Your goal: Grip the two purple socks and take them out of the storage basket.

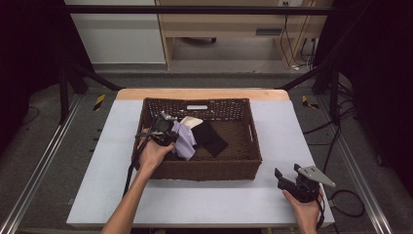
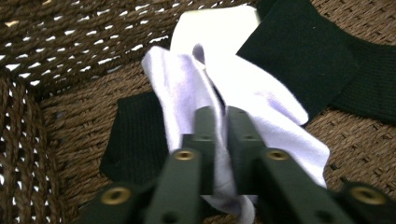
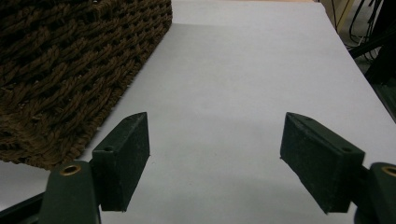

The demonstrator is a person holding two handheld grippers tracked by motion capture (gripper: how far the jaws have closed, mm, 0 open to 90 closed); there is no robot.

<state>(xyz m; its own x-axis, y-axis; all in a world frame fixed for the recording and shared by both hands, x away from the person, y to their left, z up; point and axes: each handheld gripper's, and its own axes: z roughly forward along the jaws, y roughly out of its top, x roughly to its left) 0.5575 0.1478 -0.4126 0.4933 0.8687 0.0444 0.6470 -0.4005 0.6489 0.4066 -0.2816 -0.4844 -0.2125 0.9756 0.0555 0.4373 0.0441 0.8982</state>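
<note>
A: How should this step be done well?

B: The white sock (image 2: pixel 261 100) is pinched between the closed jaws of the left gripper (image 2: pixel 220 116), inside the wicker basket (image 1: pixel 204 170), near its left wall. In my judgement, it should be lifted straight up and slowly, so that the black sock (image 2: pixel 308 51) touching it is not dragged along. The fold should be kept deep between the pads, because only a thin part of the cloth is caught.

A: And what is kept in the basket?

B: Black socks, one partly under the white one (image 2: pixel 135 140), and a cream-coloured piece (image 2: pixel 215 28) behind it are seen on the basket floor.

A: And the other hand?

B: The right gripper (image 3: pixel 215 161) is held open and empty over the white table (image 3: pixel 243 70), just beside the basket's corner.
</note>
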